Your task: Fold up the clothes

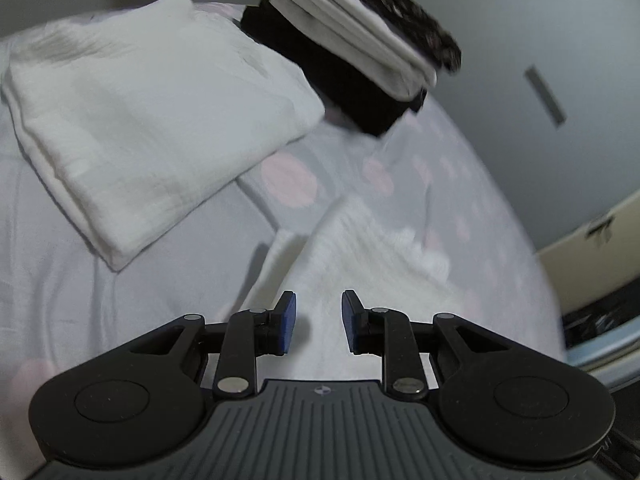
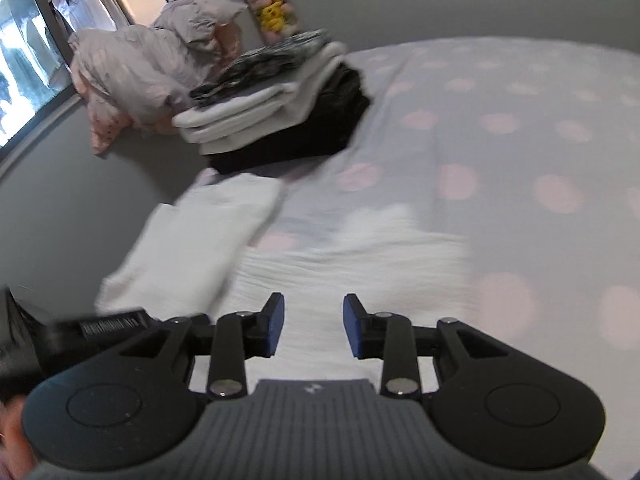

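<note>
A white crinkled cloth (image 1: 360, 248) lies flat on the bed, right under my left gripper (image 1: 319, 322). That gripper is open, and its blue pads hold nothing. The right wrist view shows the same cloth (image 2: 360, 256) spread below my right gripper (image 2: 314, 326), which is also open and holds nothing. A folded white garment (image 1: 152, 120) rests to the left of the cloth, and it shows blurred in the right wrist view (image 2: 200, 248). Behind it stands a stack of folded clothes (image 1: 360, 52) (image 2: 280, 100): black at the bottom, white in the middle, and a dark patterned piece on top.
The bed sheet (image 2: 500, 128) is pale with pink dots. A crumpled pink and grey bedding pile (image 2: 152, 64) lies by a window (image 2: 24, 60). Plush toys (image 2: 272, 4) hang on the grey wall. A cardboard box (image 1: 592, 256) stands past the bed's right edge.
</note>
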Demonstrator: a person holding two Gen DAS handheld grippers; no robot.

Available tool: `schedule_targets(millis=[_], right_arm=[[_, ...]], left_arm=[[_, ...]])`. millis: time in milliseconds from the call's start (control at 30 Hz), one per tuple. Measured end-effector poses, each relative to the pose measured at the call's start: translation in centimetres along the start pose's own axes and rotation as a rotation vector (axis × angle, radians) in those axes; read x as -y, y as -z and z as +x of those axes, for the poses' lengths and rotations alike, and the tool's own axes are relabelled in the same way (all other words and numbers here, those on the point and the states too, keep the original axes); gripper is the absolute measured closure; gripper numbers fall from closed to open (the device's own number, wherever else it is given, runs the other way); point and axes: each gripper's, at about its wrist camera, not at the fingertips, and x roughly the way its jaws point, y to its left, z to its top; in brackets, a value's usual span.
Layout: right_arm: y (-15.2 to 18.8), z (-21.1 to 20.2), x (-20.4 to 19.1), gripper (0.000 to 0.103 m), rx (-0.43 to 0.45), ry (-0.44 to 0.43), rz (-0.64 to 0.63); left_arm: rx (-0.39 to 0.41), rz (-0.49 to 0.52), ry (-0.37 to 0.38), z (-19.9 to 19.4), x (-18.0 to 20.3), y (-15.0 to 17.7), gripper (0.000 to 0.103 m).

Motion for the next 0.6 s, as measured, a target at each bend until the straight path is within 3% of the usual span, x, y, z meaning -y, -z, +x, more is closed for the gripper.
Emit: schedule_targets(millis=[133,333,600], right_arm=[[2.4,-2.4,3.0,0.067,0.012,0.06,0.03],[6.2,-4.2,5.2,0.067,-0.024,0.046,0.063],[10.6,-0.7,5.1,0.073,-0.184,-0.004,0.032]], left_arm=[[-0.044,0.018,-0.029,0.3,0.3,0.5,0.075],[-0.093,0.046,-0.091,1.0,0.8,1.0,0.075],[-0.168,0.112,-0.246,4.1,1.3,1.5,0.075]])
